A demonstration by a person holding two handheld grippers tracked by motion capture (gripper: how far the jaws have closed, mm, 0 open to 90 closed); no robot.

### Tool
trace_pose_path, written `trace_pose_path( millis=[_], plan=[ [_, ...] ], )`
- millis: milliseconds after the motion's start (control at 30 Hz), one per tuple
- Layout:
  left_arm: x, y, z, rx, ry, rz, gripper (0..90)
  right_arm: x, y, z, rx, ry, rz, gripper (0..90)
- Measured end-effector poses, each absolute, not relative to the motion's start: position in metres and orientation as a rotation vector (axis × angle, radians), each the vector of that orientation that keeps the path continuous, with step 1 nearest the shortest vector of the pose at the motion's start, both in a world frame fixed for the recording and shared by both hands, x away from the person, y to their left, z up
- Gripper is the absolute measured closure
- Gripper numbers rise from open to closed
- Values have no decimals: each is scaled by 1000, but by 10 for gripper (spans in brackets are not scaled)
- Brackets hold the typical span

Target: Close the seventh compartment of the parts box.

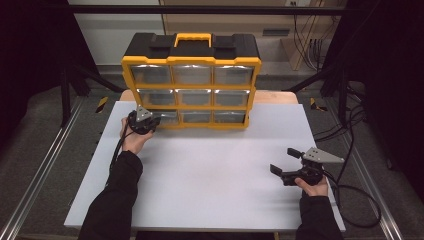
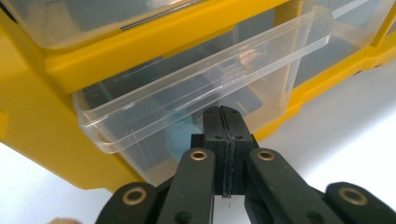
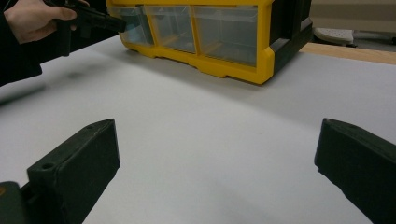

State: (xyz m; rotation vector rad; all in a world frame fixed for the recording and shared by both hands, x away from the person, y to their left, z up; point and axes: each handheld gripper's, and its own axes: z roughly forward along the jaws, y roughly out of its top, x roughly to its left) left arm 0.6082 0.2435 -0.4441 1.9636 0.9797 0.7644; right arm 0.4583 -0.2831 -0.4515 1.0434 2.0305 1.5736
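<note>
A yellow and black organizer (image 1: 192, 80) with clear drawers stands at the back of the white table (image 1: 210, 185). My left gripper (image 1: 156, 121) is at its bottom-left drawer (image 1: 167, 117). In the left gripper view the jaws are pressed together, and the gripper's tips (image 2: 222, 113) sit just under the clear handle lip of that drawer (image 2: 201, 88) with nothing between them. A pale blue shape (image 2: 180, 137) shows through the drawer's front. My right gripper (image 1: 285, 161) rests low at the table's right side, open and holding nothing (image 3: 217, 140), pointing left toward the organizer (image 3: 224, 60).
The organizer has three rows of three clear drawers and a yellow carry handle (image 1: 192, 38) on top. A wooden board edge (image 1: 280, 96) shows behind the white surface. Cables (image 1: 357, 200) trail off the table's right edge.
</note>
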Motion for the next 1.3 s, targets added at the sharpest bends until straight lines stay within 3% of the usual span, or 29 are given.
trace_pose_path(
  millis=[1300],
  plan=[
    [613, 242, -445, 1945, 990, 761, 887, 458, -283, -451, 1044, 2026, 1582, 6]
  ],
)
